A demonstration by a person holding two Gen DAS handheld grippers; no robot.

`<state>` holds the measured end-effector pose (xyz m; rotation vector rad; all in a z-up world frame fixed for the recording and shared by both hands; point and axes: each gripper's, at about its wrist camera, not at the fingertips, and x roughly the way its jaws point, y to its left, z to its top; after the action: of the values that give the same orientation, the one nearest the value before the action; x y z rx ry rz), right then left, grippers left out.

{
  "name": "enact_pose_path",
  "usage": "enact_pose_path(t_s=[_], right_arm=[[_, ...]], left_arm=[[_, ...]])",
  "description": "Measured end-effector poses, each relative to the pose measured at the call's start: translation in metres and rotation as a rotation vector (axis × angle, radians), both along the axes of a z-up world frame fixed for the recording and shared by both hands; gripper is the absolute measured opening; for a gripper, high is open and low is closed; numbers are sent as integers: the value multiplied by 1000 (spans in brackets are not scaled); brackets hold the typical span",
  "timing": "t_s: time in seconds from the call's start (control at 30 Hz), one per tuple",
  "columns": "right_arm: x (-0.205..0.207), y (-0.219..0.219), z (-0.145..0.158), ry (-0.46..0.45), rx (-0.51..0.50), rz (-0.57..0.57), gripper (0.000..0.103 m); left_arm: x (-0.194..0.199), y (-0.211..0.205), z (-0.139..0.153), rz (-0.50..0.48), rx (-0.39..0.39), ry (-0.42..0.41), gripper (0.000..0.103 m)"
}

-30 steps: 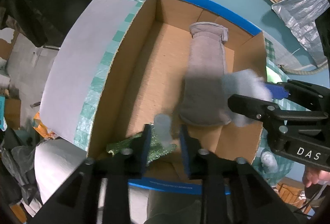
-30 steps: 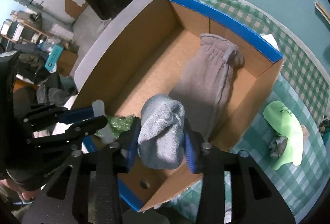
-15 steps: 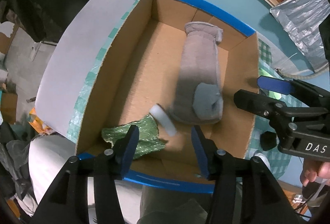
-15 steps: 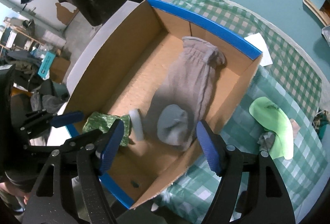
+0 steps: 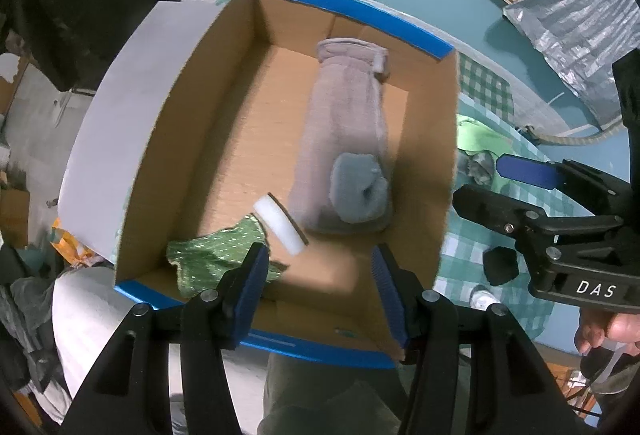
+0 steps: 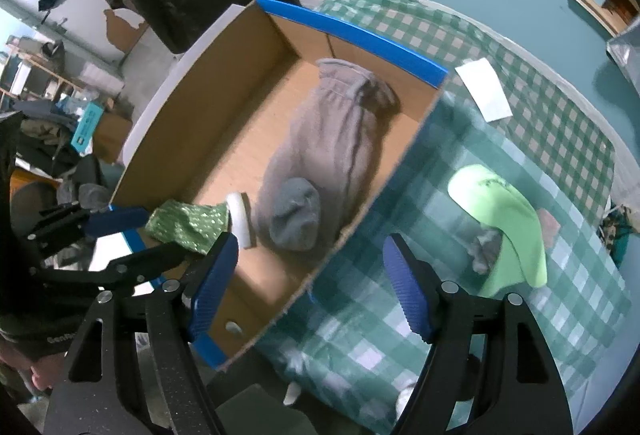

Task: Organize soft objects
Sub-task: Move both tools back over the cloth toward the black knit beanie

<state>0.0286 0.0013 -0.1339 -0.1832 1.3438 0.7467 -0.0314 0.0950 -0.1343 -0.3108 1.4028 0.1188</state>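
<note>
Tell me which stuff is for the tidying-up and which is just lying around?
For the job: cardboard box, long grey sock, rolled grey sock, green glittery cloth, white sponge, lime green cap.

Just lying around: white paper slip, checked tablecloth, silver tarp.

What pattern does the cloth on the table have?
The tablecloth has a green and white check pattern. The right wrist view shows it best.

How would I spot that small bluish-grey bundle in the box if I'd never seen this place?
Find the blue-rimmed cardboard box on the checked tablecloth. Inside lies a long grey fleece garment; the rolled sock rests on its near end. It is the only rounded bluish lump, beside a white sponge and glittery green cloth.
</note>
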Motion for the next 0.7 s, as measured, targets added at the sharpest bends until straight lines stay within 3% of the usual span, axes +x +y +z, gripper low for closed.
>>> enact_pose_path(t_s=[0.7], right_arm=[[-6,-98,-4,4,-22,-140,76]], left_arm=[[19,-85,0,-156,-3,1,55]])
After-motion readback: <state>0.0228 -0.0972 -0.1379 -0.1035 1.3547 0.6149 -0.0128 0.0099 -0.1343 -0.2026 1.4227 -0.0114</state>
